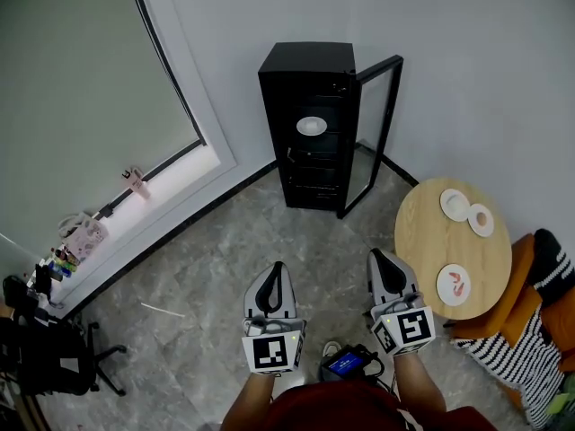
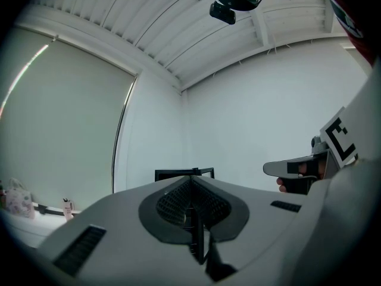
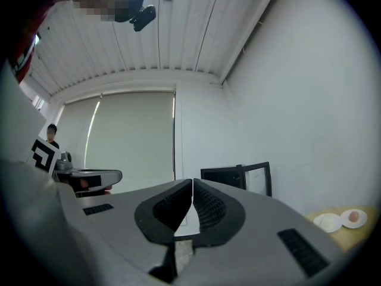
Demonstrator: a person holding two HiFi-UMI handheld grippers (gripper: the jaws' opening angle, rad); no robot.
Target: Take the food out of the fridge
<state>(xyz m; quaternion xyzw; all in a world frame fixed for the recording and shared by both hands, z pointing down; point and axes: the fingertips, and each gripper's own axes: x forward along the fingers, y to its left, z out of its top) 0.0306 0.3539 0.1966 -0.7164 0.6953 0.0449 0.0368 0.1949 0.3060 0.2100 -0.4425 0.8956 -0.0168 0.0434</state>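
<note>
The left gripper and right gripper are held side by side, fingers pressed together with nothing between them. Well ahead of the fingers, a white plate is seen inside the open black fridge; a round worktop stands to their right.

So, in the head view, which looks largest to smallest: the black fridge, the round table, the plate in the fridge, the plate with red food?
Black fridge and round table: nearly alike, unranked.
Plate with red food.
Plate in the fridge: smallest, but farther from the camera, so unsure.
</note>
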